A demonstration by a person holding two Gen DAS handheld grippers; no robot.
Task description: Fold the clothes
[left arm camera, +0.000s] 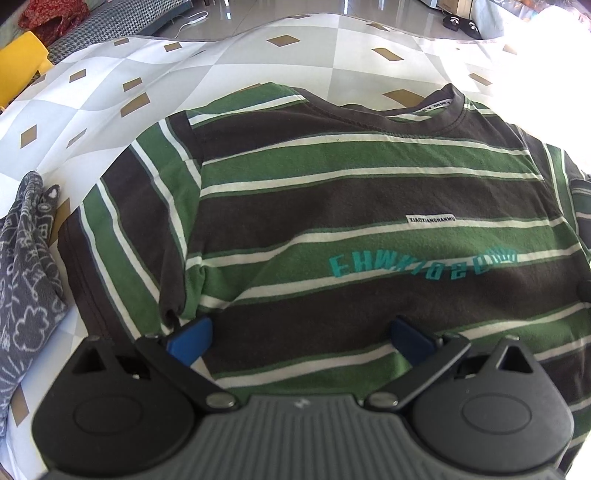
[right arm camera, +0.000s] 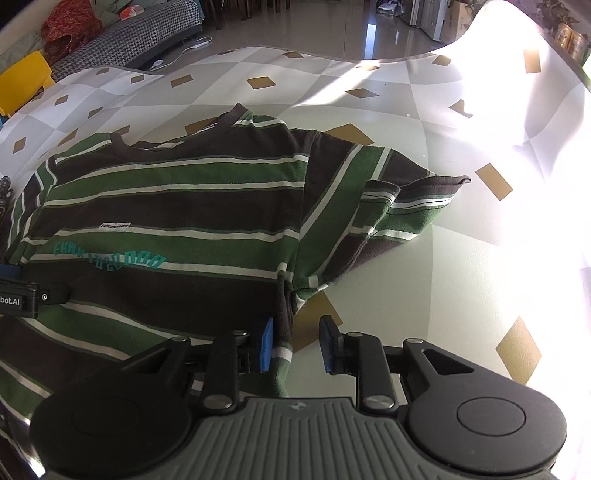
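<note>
A T-shirt (left arm camera: 332, 192) striped in green, dark brown and white lies front up on the checked cloth (left arm camera: 258, 62), collar at the far side and teal lettering across the chest. My left gripper (left arm camera: 301, 338) hovers open over the lower chest, its blue pads wide apart near the left armpit seam. In the right wrist view the same shirt (right arm camera: 177, 206) fills the left half, and its right sleeve (right arm camera: 406, 206) is rumpled with the cuff turned over. My right gripper (right arm camera: 297, 345) straddles the shirt's side edge below that sleeve. The hem lies against the left pad and a gap shows before the right pad.
A grey patterned garment (left arm camera: 26, 277) is heaped at the cloth's left edge. Beyond the cloth stand a yellow chair (right arm camera: 22, 81) and a houndstooth sofa (right arm camera: 122, 33) with a red bundle on it. The left gripper's body (right arm camera: 18, 295) pokes in at the right view's left edge. Strong sunlight washes out the cloth's right side (right arm camera: 535, 147).
</note>
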